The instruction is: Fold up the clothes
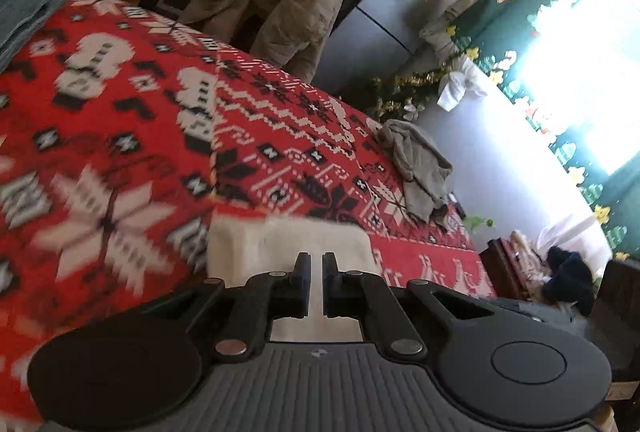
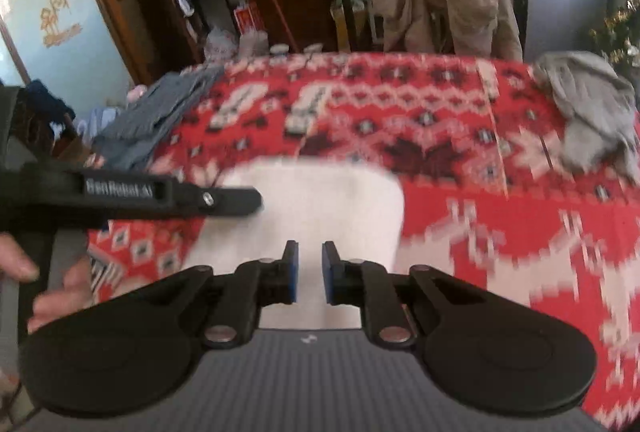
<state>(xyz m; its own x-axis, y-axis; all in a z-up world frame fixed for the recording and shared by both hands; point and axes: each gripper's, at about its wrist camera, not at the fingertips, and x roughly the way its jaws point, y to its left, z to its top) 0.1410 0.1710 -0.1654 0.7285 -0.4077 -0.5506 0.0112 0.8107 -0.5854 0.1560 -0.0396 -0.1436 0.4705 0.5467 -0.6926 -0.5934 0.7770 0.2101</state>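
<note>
White cloth lies on the red patterned blanket, right in front of my left gripper. From the left wrist camera I see its two black fingers pulled almost together, with only a thin gap, and the cloth shows through that gap. I cannot tell if they pinch it. A grey crumpled garment sits near the far edge of the blanket. Blue folded clothes lie at the far left corner. A tan jacket hangs behind the bed.

From the right wrist camera, my right gripper has its blue pads a little apart over the white cloth, and I cannot tell if they hold it. The left gripper comes in from the left side, its tip on the cloth's edge. Somebody's fingers show at the lower left.
</note>
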